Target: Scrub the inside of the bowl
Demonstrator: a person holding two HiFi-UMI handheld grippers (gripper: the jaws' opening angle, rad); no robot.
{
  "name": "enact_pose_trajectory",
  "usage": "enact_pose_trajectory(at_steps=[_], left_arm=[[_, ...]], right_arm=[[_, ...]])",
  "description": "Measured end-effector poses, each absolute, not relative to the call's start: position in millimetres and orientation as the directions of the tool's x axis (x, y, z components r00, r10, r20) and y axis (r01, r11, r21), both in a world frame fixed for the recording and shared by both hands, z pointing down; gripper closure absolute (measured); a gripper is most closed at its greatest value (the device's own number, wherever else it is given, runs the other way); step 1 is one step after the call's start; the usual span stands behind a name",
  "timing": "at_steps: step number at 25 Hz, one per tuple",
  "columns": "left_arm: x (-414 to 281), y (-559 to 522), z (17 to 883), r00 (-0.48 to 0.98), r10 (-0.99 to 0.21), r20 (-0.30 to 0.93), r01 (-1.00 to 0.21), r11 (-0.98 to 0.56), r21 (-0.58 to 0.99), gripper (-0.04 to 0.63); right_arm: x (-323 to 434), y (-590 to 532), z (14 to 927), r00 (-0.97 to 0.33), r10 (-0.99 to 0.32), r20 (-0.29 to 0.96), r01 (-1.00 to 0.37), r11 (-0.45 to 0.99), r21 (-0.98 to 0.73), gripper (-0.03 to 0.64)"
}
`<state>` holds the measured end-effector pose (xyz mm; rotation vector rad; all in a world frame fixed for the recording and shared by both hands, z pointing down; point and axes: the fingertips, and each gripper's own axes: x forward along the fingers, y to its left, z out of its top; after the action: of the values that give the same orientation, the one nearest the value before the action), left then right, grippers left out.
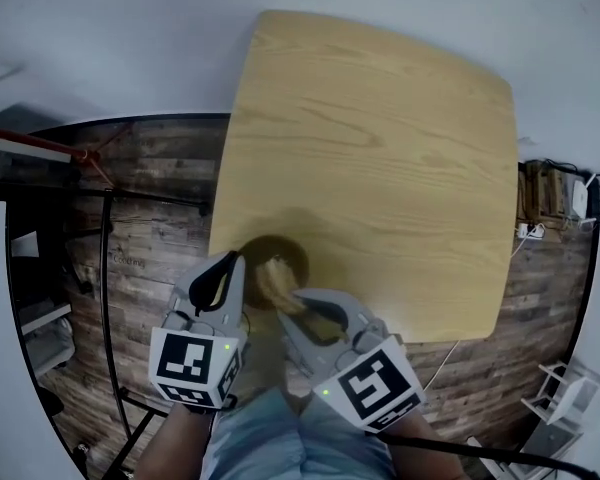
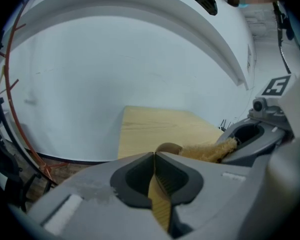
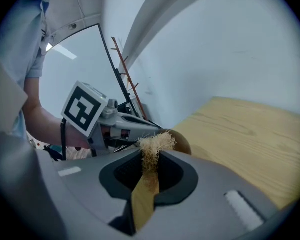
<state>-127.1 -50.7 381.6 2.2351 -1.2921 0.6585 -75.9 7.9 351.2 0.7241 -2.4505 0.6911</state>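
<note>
Closest in, my left hand-held gripper (image 2: 154, 156) is pinched on the rim of the brown bowl (image 1: 294, 252) at the near edge of the worktop (image 1: 380, 148). My right hand-held gripper (image 3: 150, 160) clamps a fibrous scrubber (image 3: 155, 143), its tuft reaching into the bowl. Scrubbing seems under way, not finished.

Your work surface is a light wooden table (image 1: 380, 148) with rounded corners, its far edge toward a white wall (image 1: 130, 48). Around it you see dark wood-plank flooring (image 1: 160, 208). On your left, a black tubular frame (image 1: 105, 298) stands on the floor, with a red-orange tube (image 1: 35, 144) near its top. On your right, just past the table edge, a wooden crate (image 1: 543, 193) sits beside loose cables (image 1: 580, 183). A white rack (image 1: 555, 393) stands nearer you.
</note>
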Motion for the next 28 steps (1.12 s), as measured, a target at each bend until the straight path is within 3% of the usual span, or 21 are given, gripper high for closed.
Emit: enact_pose_trajectory(at_steps=[16,28], left_arm=[[-125.1,-51.6,384.1,0.456,-0.627,0.632,-0.877,-0.439,0.198,0.565],[-128.8,-59.0,389.5,0.444,-0.630,0.637,-0.883,-0.430,0.190,0.565]], right_arm=[[-72.7,-20.1,385.7,-0.641,-0.380,0.666,-0.598,0.792,-0.123,0.560],[-82.0,-0.3,400.8,-0.698,-0.255,0.669,-0.587,0.739,-0.331,0.560]])
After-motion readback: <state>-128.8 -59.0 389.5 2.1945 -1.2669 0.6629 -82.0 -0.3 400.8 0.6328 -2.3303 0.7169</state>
